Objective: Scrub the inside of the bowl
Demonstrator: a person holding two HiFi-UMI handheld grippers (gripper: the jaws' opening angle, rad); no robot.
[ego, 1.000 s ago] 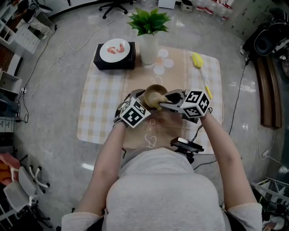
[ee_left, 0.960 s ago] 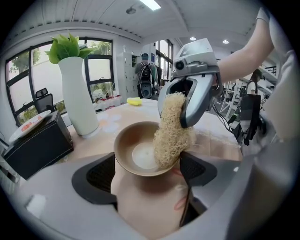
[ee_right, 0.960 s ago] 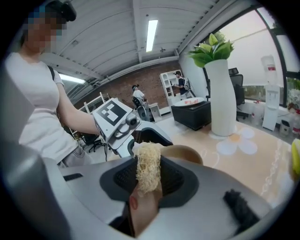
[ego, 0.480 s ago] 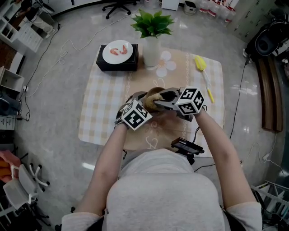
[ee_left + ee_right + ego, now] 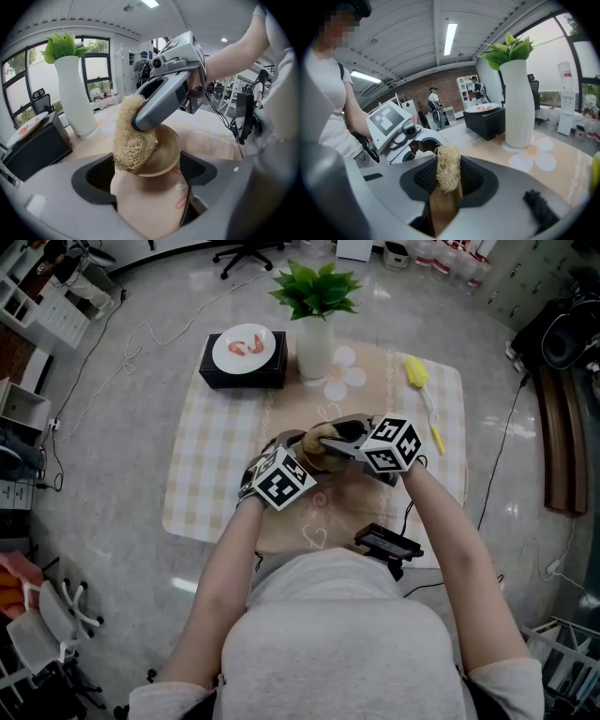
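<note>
The bowl (image 5: 165,149) sits between the jaws of the left tool (image 5: 298,454), over the middle of the worktop (image 5: 214,457) and a little toward its near edge. The jaws stand wide and press on the bowl's outer wall from both sides. Whether the bowl's foot rests on the cloth cannot be told.

The bowl is small and round. Its outside is pale beige with a few reddish printed marks, and its inside is a glossy tan-brown. It is tilted, with the mouth turned away from the left tool and up toward the right tool (image 5: 140,123).

The right tool comes in from the right edge's side, angled downward into the bowl's mouth. Its jaws are pinched on a scrubber (image 5: 131,140), a straw-coloured pad of coarse tangled fibre. The pad lies against the bowl's inner wall and bulges over the rim on the left, as the left gripper view shows it. In the right gripper view a tuft of the fibre stands up between the jaws, with a brown piece below it.

A white vase (image 5: 314,348) with green leaves (image 5: 314,285) stands at the middle of the far edge. Toward the far left corner a black box (image 5: 211,373) carries a white plate (image 5: 244,345). A yellow brush (image 5: 417,381) lies toward the far right corner, well apart from the bowl.
</note>
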